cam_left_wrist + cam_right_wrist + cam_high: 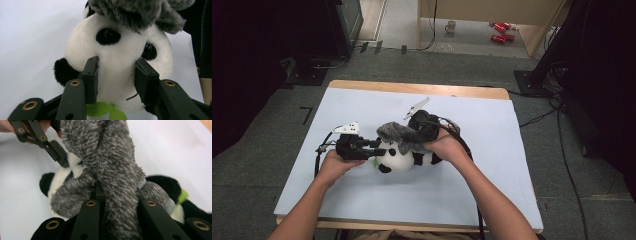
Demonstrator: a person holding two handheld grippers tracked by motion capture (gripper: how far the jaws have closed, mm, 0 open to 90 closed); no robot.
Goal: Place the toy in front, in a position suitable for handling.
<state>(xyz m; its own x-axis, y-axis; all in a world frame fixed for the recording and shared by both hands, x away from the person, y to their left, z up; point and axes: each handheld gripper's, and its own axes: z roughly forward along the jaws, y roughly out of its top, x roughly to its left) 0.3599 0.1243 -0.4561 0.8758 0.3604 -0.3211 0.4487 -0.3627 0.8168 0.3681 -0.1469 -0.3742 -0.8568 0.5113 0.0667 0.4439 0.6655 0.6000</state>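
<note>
Right gripper view: fluffy grey hat (112,170) (pinched), round plush panda (56,185).

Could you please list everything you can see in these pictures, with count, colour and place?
panda plush: one, white and black, lying mid-table, its snout between the left gripper's pads.
furry hat: one, grey, over the panda's head, pinched by the right gripper.
green leaf piece: one, green, under the panda's chin.
table: one, white top with wooden edge, centre.
mug: one, pale, on the floor at the back.
cans: a few, red, on the floor at the back right.
left gripper: one, black, clamped on the panda's snout.
right gripper: one, black, shut on the hat.
forearms: two, entering from the bottom.
</note>
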